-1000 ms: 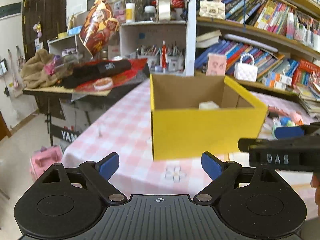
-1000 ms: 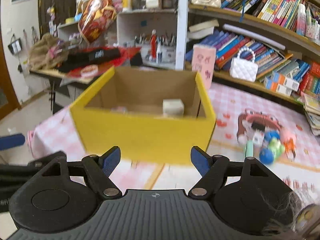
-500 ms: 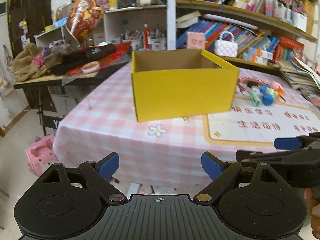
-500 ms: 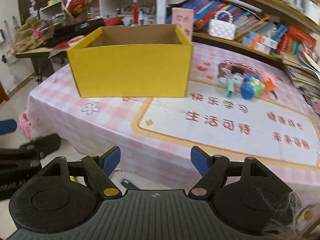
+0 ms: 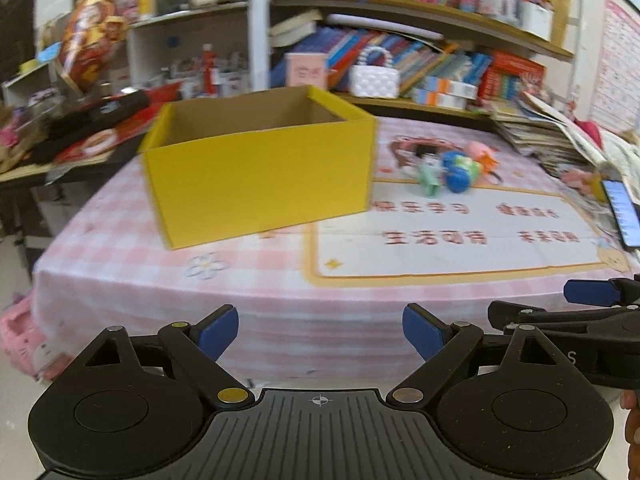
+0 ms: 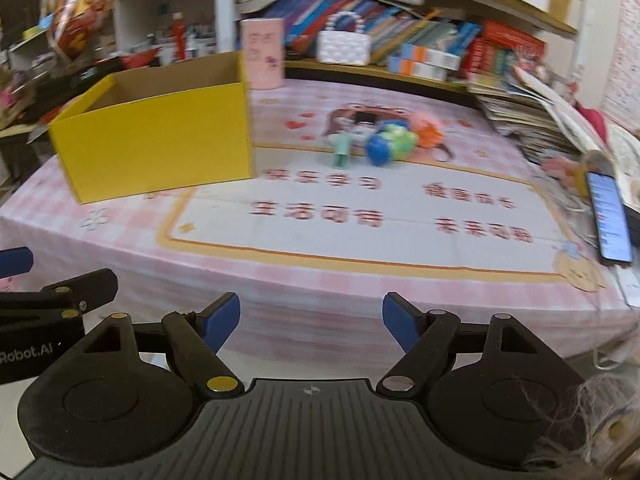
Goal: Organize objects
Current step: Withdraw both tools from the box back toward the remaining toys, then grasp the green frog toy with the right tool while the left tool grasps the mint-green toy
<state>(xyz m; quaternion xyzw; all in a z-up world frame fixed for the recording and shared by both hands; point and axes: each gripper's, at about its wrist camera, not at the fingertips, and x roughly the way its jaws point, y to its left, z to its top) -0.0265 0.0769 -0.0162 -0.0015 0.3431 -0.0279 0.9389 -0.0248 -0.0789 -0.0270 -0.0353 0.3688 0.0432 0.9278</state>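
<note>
Currently, left to right:
left gripper [image 5: 320, 330]: fingers spread, empty, off the table [image 5: 160, 280] edge
yellow box [image 5: 256, 178]: on table's left side, top open
toys [image 6: 384, 140]: clustered right of box, apart from it
right gripper [image 6: 311, 320]: fingers spread, empty
phone [image 6: 608, 216]: table's right edge

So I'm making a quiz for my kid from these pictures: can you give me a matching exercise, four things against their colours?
Things:
1. box
2. ball
3. handbag
4. tablecloth

Colours:
a. white
b. pink check
c. yellow
d. blue

Pairs: 1-c, 2-d, 3-a, 4-b
</note>
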